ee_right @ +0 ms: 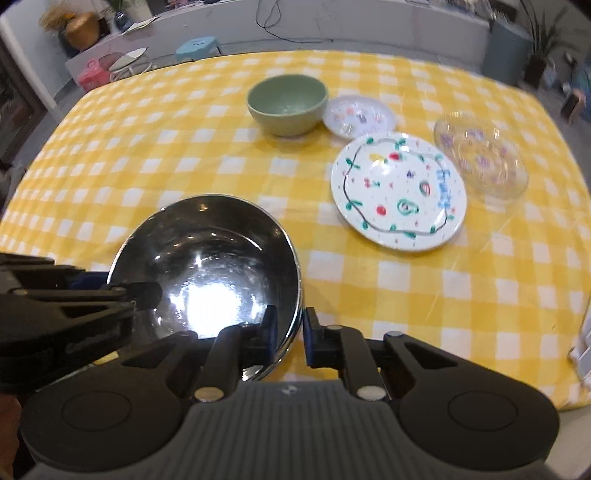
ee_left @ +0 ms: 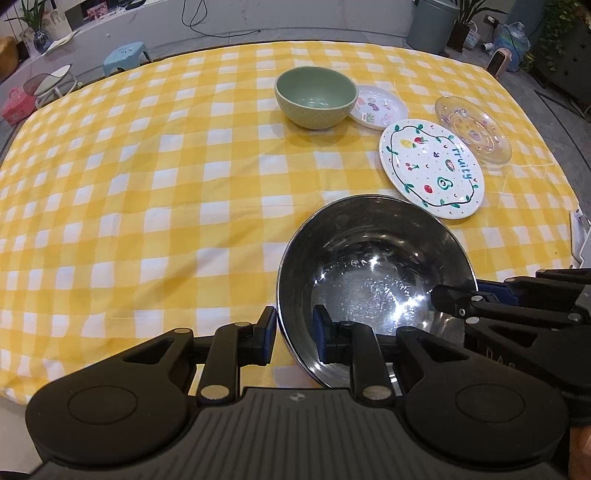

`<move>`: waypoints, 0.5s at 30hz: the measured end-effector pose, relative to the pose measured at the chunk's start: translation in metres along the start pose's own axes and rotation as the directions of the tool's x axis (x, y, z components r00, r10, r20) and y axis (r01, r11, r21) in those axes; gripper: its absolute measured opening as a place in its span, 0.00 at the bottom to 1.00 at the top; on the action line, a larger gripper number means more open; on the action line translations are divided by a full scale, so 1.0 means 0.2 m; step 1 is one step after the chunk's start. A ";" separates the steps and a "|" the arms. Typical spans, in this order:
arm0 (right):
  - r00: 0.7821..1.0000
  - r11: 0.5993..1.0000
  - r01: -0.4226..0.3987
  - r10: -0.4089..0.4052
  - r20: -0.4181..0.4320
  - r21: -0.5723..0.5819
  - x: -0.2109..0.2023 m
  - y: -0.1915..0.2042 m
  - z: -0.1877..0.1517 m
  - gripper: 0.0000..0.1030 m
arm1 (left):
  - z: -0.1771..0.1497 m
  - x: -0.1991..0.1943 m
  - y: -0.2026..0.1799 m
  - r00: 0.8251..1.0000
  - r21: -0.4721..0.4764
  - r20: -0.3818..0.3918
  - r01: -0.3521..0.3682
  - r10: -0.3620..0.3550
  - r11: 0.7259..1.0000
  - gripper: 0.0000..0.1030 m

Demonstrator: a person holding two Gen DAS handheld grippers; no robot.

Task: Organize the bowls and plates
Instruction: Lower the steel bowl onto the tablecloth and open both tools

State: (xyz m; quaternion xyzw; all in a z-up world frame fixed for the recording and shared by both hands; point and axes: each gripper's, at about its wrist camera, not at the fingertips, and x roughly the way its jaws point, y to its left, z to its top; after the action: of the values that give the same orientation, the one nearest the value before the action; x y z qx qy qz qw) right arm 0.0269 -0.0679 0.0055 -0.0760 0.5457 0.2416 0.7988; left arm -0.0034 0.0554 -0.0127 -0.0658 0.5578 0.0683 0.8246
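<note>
A shiny steel bowl [ee_left: 369, 266] [ee_right: 207, 258] sits near the front of the yellow checked tablecloth [ee_left: 147, 184]. My left gripper [ee_left: 293, 332] is shut on its near-left rim, one pad inside and one outside. My right gripper [ee_right: 291, 332] clamps the rim on the opposite side in the same way. Each gripper also shows in the other's view, at the bowl's edge. Farther back stand a green bowl [ee_left: 316, 98] [ee_right: 287, 103], a small white patterned plate [ee_left: 380, 107] [ee_right: 358, 116], a white "Fruity" plate [ee_left: 432, 168] [ee_right: 399, 192] and a clear glass plate [ee_left: 472, 129] [ee_right: 480, 162].
The left half of the cloth [ee_right: 129, 147] bears no dishes. A white object [ee_left: 580, 236] lies at the table's right edge. Beyond the far edge are a blue stool [ee_left: 123, 55], a grey bin [ee_left: 430, 22] and potted plants.
</note>
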 end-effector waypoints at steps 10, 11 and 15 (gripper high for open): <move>0.999 0.996 0.032 -0.033 -0.011 -0.078 0.00 0.07 0.00 0.37 | 0.00 0.02 -0.01 1.000 0.032 -0.020 -0.003 0.004 0.999 0.30; 0.999 0.996 0.031 -0.032 -0.011 -0.081 -0.01 0.07 0.00 0.38 | 0.01 0.01 -0.01 1.000 0.040 -0.024 -0.005 0.006 0.999 0.33; 1.000 0.996 0.027 -0.027 -0.002 -0.089 -0.04 0.06 0.03 0.47 | 0.05 -0.03 0.02 1.000 0.044 -0.006 -0.023 0.023 0.999 0.44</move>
State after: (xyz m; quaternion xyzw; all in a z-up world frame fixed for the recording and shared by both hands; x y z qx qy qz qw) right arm 0.0235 -0.0570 0.0169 -0.1193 0.5348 0.2548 0.7968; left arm 0.0025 0.0614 -0.0047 -0.0415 0.5627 0.0651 0.8230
